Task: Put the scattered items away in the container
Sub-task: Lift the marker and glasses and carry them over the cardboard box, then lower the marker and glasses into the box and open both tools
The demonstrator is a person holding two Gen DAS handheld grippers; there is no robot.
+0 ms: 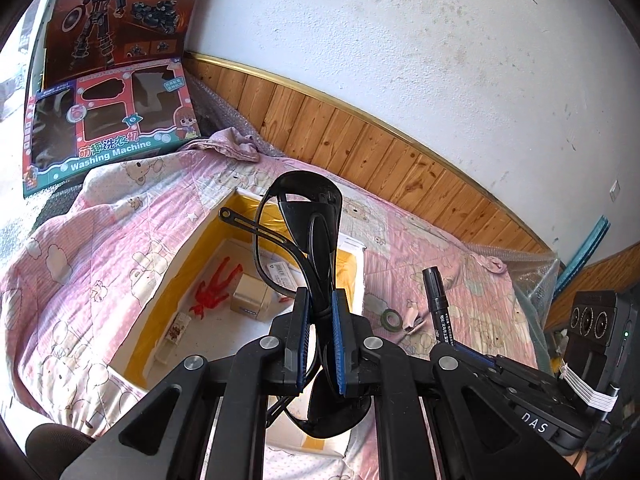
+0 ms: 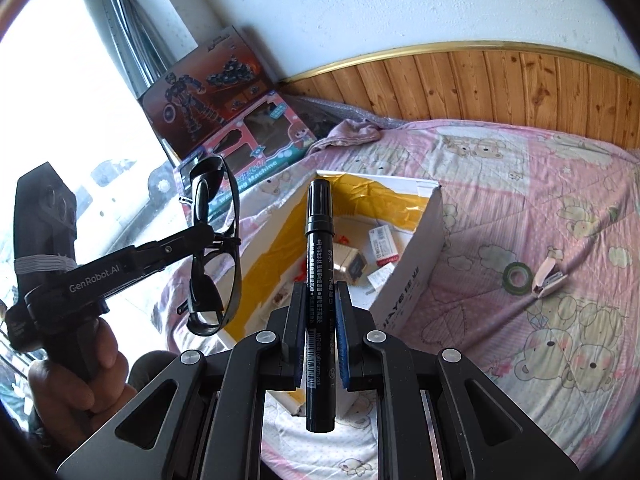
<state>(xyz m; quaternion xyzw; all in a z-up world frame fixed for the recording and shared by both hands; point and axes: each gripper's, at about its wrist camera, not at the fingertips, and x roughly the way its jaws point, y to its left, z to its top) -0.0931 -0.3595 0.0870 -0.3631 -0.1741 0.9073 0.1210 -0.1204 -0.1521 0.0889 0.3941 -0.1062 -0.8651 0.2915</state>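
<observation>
My left gripper is shut on black sunglasses, held above an open white box with yellow tape. Inside the box lie a red figure and a small carton. My right gripper is shut on a black marker pen, pointing at the same box. The marker also shows at the right in the left wrist view. From the right wrist camera I see the left gripper with the sunglasses, held by a hand. A green tape roll and a small stapler lie on the pink quilt.
The pink cartoon quilt covers the bed. Toy boxes lean against the wall at the far left corner. Wood panelling runs behind the bed. A crumpled pink cloth lies near the toy boxes.
</observation>
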